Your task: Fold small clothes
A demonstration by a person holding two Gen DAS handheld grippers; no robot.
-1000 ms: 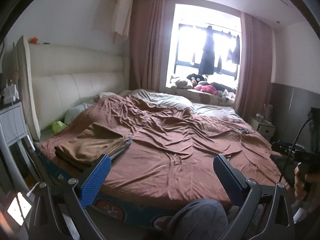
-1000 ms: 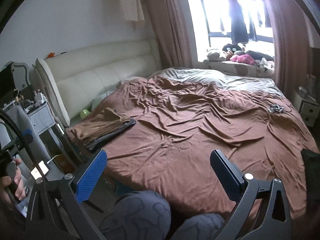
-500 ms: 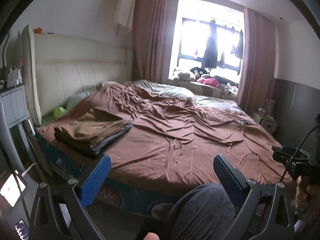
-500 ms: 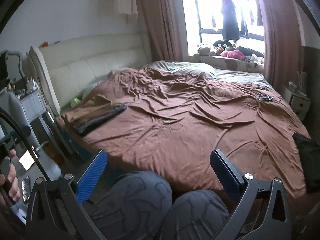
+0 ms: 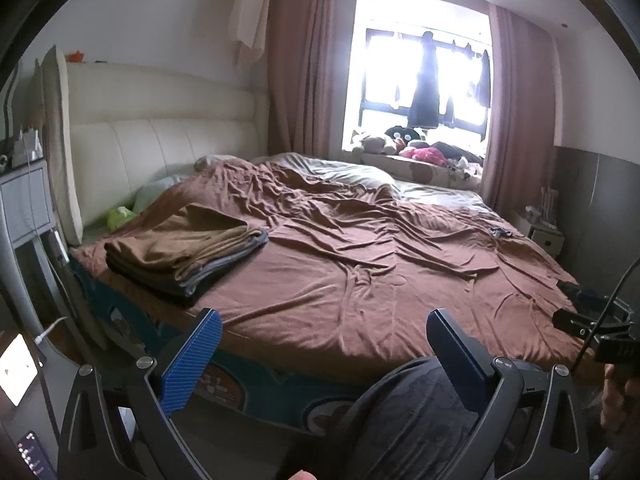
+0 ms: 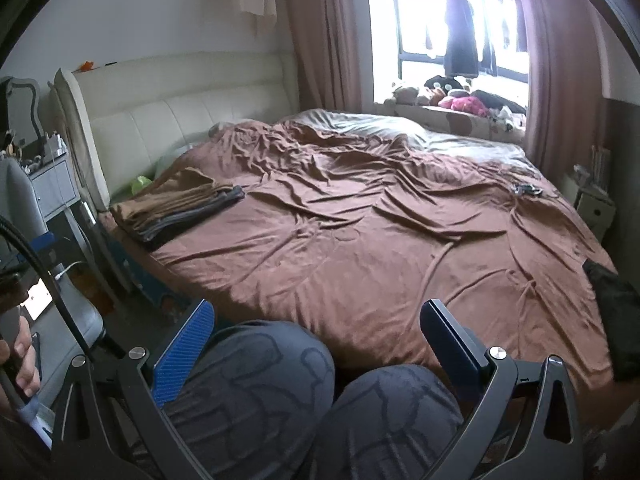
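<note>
Nearest: left gripper [image 5: 322, 354] and right gripper [image 6: 316, 344], both with fingers spread wide and holding nothing, poised over the person's knees [image 6: 280, 380] short of the bed edge. Beyond, at the brown sheet's [image 6: 360, 240] near-left corner: stack of folded clothes [image 5: 184, 252], tan over grey, neatly squared. Farther on, no loose garment can be picked out on the sheet, so folding appears finished or paused; a dark item [image 6: 616, 312] at the right edge is unidentifiable.

Bed [image 6: 360, 248] centre open: bare brown sheet from 10 to 2 o'clock. Folded stack [image 6: 176, 210] blocks corner at 10. Knees [image 6: 256, 392] crowd 6 o'clock. Dark item [image 6: 612, 304] at 3, on the edge.
</note>
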